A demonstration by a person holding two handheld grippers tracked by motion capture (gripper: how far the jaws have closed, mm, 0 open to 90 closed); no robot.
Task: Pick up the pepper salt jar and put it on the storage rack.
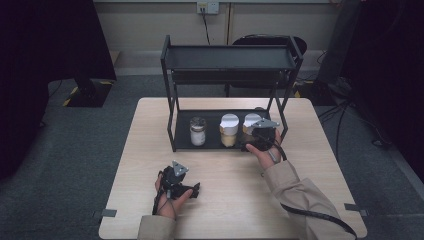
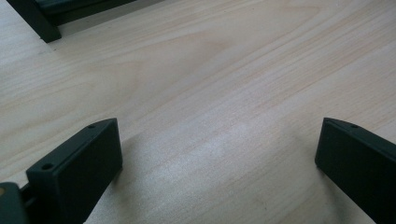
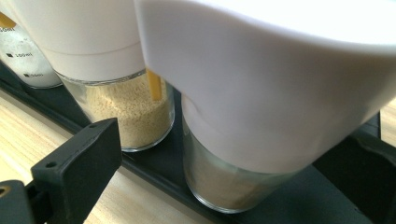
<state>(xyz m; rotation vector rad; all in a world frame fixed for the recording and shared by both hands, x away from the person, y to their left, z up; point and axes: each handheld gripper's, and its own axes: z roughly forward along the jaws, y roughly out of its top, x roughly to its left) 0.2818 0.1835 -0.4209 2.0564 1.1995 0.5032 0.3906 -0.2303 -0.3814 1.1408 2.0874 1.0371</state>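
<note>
The right-hand jar (image 3: pixel 261 116), glass with a broad white lid, stands on the lower shelf of the black rack (image 1: pixel 183 131), beside a like jar (image 3: pixel 116 79). It looks fairly heavy, stiff, slick and breakable; the glass body below the lid seems the better hold. The right tool (image 1: pixel 261 131) stands wide open around it, apparently not pressing. The left tool (image 2: pixel 215 154) rests open over the table (image 2: pixel 224 70), empty.

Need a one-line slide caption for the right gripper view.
Open right gripper at a white-lidded jar on the black rack.
</note>
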